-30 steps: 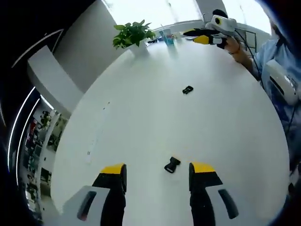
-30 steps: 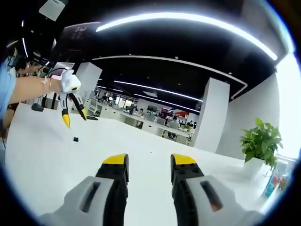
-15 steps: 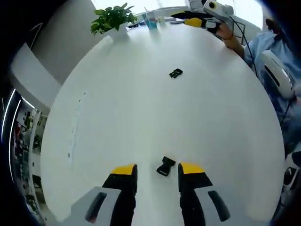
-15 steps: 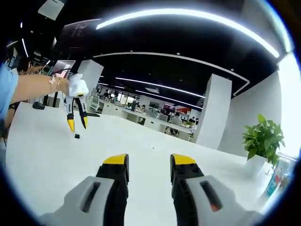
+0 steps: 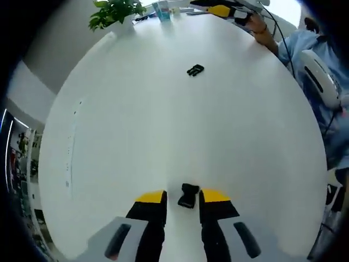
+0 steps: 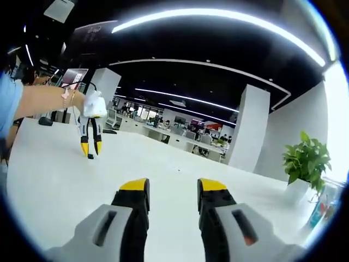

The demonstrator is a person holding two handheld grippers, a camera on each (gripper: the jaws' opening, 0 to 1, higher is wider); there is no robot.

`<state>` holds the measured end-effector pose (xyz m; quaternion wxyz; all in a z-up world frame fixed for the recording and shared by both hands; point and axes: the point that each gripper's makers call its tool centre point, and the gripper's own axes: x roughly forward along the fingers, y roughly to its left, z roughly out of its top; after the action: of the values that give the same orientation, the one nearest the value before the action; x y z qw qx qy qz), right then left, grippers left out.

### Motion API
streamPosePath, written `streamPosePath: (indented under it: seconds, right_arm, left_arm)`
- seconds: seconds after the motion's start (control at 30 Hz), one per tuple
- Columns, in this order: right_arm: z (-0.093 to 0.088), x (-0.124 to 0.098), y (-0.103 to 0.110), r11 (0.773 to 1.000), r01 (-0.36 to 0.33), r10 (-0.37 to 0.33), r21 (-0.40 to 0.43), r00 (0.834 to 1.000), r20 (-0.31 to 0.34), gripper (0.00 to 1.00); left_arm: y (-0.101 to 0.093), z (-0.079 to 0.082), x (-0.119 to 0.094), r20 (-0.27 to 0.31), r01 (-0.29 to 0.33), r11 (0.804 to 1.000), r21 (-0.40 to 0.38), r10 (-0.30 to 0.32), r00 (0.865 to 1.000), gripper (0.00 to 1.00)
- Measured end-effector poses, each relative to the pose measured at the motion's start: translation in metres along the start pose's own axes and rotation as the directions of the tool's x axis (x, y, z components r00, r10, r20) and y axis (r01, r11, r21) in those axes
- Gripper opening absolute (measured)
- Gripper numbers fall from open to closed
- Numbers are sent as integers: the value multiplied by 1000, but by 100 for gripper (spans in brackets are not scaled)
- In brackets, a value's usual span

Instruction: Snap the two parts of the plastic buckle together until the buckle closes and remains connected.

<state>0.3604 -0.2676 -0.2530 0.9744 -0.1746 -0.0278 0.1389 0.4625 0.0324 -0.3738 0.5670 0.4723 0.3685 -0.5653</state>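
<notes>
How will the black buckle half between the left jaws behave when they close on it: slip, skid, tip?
The near buckle piece looks like small hard plastic, so likely stiff and light. Lying flat on the smooth white table, it may skid if one jaw touches first. Low and flat, it seems unlikely to roll or tip as the left gripper closes.

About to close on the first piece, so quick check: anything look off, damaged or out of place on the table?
Nothing stands out. One buckle half lies flat between the left gripper's open jaws; the other half lies apart, farther across the white table. Neither looks damaged. The right gripper is open and empty.
</notes>
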Motion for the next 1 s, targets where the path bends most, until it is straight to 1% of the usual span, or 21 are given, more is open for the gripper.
streamPosePath:
  seconds: [0.07,0.17,0.27,0.33,0.43,0.53,0.7,0.87,1.0]
  right_arm:
    - [0,0,1,1000,-5,5,-3,1000,-2,35]
    - [0,1,2,1000,-10,10,-3,1000,-1,35]
    - [0,0,3,1000,-10,10,-5,1000,0,35]
    - [0,0,3,1000,-11,11,-6,1000,1,35]
    - [1,0,4,1000,-13,13,-9,1000,2,35]
    - [1,0,4,1000,-13,13,-10,1000,5,35]
    - [1,0,5,1000,-16,16,-11,1000,4,35]
    - [0,0,4,1000,-16,16,-9,1000,2,34]
    - [1,0,5,1000,-19,19,-11,1000,4,34]
  left_arm:
    - [-3,-1,1,-21,18,1000,8,-17,1000,22]
    - [-3,-2,2,-36,30,1000,0,-30,999,22]
    - [-4,-6,2,-58,39,999,-31,-41,997,22]
    - [-5,-7,1,-66,43,998,-39,-46,997,21]
    - [-6,-8,2,-77,59,996,-63,-64,995,18]
    - [-9,-9,2,-86,87,992,-93,-95,992,14]
    - [-10,-8,3,-111,116,986,-118,-130,985,12]
    - [-9,-7,3,-132,129,979,-159,-151,980,11]
    - [-9,-7,3,-148,134,978,-162,-159,976,11]
